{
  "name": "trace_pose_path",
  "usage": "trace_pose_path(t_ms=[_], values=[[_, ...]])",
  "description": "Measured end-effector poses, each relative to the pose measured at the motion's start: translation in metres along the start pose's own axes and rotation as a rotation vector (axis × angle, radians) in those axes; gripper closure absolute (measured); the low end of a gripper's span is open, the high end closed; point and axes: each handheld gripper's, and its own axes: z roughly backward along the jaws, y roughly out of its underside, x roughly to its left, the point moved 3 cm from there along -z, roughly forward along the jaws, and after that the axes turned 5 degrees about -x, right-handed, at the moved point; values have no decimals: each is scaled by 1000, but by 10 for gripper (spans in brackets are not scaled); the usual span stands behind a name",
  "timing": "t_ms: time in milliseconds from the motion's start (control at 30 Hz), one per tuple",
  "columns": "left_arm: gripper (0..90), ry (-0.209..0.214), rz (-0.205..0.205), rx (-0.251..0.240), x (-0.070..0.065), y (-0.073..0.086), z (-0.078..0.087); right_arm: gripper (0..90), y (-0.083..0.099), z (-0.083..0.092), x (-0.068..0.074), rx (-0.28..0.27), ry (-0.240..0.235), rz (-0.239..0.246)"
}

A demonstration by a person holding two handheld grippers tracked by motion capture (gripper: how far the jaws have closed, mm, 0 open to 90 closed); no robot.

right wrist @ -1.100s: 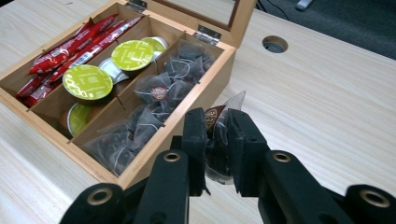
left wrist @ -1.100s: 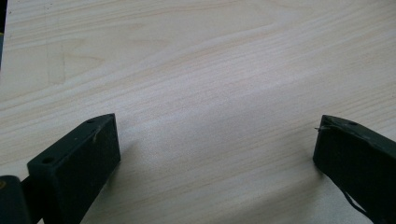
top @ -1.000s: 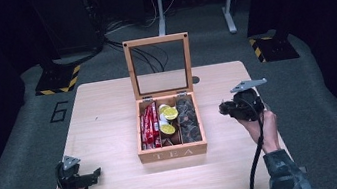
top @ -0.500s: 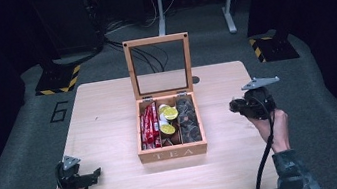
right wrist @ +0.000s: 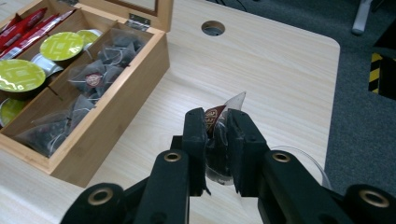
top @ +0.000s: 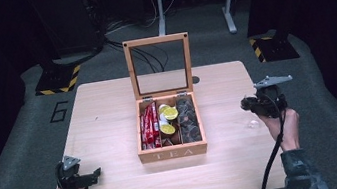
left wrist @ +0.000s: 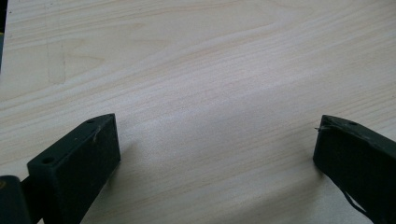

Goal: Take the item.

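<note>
Pale wood-grain table [top: 108, 113], rounded corners, bare on both flanks. Centre: square wooden tea box [top: 172, 150], glass lid [top: 159, 67] upright. Right gripper [right wrist: 216, 128] off the box's right side, near the table's right edge, jaws clamped on a clear pyramid tea bag [right wrist: 219, 116], dark leaves, maroon label. Left gripper [left wrist: 215, 140] low at the near-left corner, jaws wide apart over bare wood.

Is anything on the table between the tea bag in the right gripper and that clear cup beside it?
Nothing visible. The right gripper holds the tea bag with only bare table around it, and the clear cup sits close beside its jaws.
</note>
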Motion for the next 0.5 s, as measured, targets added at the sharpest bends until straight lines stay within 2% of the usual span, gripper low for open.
trace_pose_path(t_ms=[67,100,233,300,367,500], values=[[3,0,0,0,0,0,0,780,1,0,-7,-2,11,-18],[3,0,0,0,0,0,0,780,2,0,-10,0,13,-9],[3,0,0,0,0,0,0,780,3,-2,-14,9,35,-30],[3,1,0,1,0,0,0,780,3,-2,-17,12,45,-24],[3,1,-1,4,0,0,0,781,4,-4,-22,26,71,-30],[3,2,-1,6,0,0,0,781,7,-7,-30,35,84,-48]])
